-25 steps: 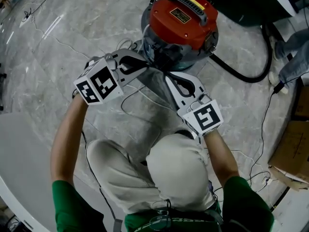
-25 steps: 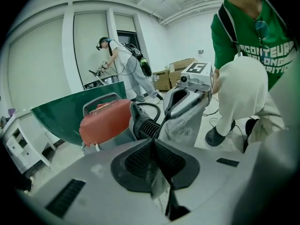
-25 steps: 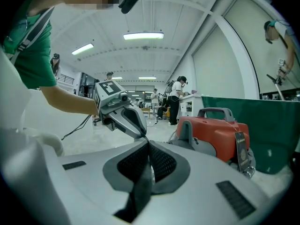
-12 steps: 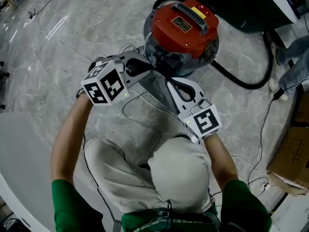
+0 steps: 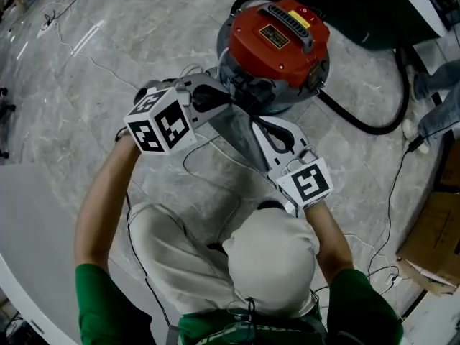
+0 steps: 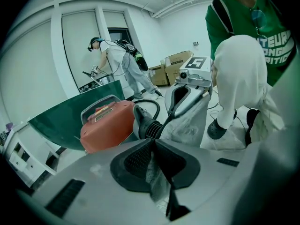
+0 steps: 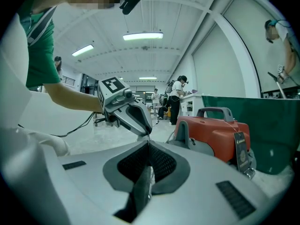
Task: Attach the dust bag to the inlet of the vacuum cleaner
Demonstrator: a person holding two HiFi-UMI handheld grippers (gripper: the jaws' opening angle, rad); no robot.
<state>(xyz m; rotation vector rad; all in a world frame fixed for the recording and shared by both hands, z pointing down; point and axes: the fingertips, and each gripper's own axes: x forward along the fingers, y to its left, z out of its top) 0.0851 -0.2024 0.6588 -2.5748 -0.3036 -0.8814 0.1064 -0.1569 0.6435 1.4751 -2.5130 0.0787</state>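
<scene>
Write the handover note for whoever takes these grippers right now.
Left claw: shut on the grey fabric dust bag.
Right claw: shut on the same bag.
The bag's upper end is held against the front of the red-lidded round vacuum cleaner, by its black ribbed inlet.
Done: bag brought to the inlet.
To do: push it on, check the seating, release.

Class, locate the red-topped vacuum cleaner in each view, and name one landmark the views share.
Head view: vacuum cleaner, top, right of centre.
Left gripper view: vacuum cleaner, left of centre.
Right gripper view: vacuum cleaner, right of centre.
Shared landmark: grey dust bag beside it.
</scene>
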